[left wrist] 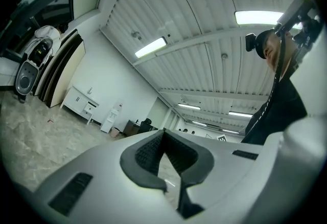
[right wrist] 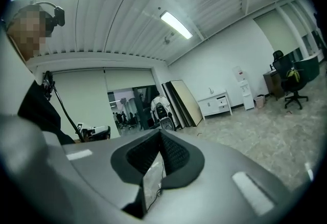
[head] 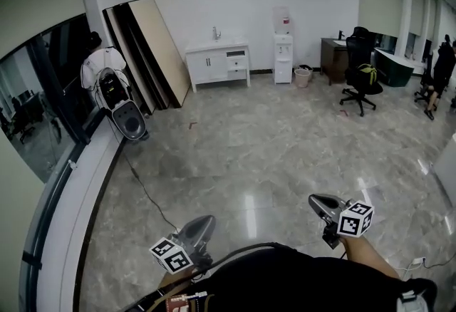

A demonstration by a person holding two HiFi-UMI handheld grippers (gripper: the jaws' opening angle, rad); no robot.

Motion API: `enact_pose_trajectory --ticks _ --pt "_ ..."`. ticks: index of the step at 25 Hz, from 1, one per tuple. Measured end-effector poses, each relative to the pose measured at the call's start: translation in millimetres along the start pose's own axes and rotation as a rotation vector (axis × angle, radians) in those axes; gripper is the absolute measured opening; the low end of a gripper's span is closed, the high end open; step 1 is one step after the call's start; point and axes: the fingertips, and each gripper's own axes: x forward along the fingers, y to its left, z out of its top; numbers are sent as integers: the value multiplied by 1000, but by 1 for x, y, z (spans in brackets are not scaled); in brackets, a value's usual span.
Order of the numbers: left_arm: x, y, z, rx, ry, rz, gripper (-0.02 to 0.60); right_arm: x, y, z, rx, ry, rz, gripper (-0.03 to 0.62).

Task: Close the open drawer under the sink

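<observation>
The open drawer (head: 236, 54) is jutting from the upper right of the white sink cabinet (head: 211, 66) against the far wall. It is well apart from the left gripper (head: 209, 219) and right gripper (head: 313, 199), whose jaws are pressing together, empty. Any print is too small to read.

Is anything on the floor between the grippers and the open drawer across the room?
Nothing visible: open floor runs from the left gripper and right gripper to the drawer. A cable lies off to the left.
</observation>
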Motion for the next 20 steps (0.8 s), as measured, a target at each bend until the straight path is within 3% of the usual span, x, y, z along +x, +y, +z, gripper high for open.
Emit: enact_pose_trajectory --ticks 5,10,15,20 --pt "-30 65 24 18 5 27 0 84 19 8 -23 26 30 2" --pt "-53 120 37 -23 -18 82 0 150 23 7 -31 71 61 2" --pt "-54 160 46 -54 -52 124 0 206 5 12 -17 100 99 2" --pt "-40 196 62 -24 -60 198 0 268 -21 25 -20 112 185 2"
